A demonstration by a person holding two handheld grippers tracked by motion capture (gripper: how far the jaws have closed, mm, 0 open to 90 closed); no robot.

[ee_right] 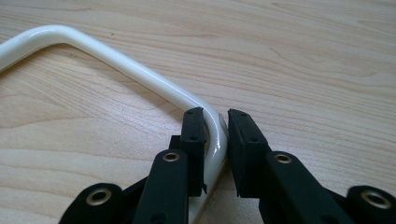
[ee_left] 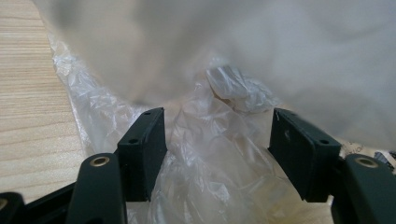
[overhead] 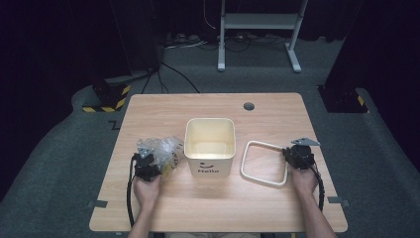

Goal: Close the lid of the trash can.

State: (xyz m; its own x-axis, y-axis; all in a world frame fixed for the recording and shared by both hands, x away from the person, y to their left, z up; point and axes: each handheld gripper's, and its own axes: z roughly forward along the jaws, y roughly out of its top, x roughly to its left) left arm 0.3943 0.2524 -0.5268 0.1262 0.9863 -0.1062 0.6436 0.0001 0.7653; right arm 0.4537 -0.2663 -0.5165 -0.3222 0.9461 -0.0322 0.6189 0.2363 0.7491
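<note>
A crumpled clear plastic bag (overhead: 167,148) lies on the wooden table (overhead: 213,208), left of a cream square bin (overhead: 210,166) that stands open-topped in the middle. My left gripper (overhead: 150,156) points into the bag. In the left gripper view its jaws stand wide apart, left gripper (ee_left: 217,140) open, with folds of the bag (ee_left: 219,182) bulging between them. Right of the bin lies a white square ring (overhead: 262,181). My right gripper (overhead: 288,152) is at the ring's right corner. In the right gripper view the right gripper (ee_right: 215,123) is shut on the ring (ee_right: 116,58) at the bend.
A round grey cable hole (overhead: 248,106) sits near the table's far edge. Beyond the table are a grey floor, cables and a white stand (overhead: 257,22). The wood in front of the bin, toward the person, is bare.
</note>
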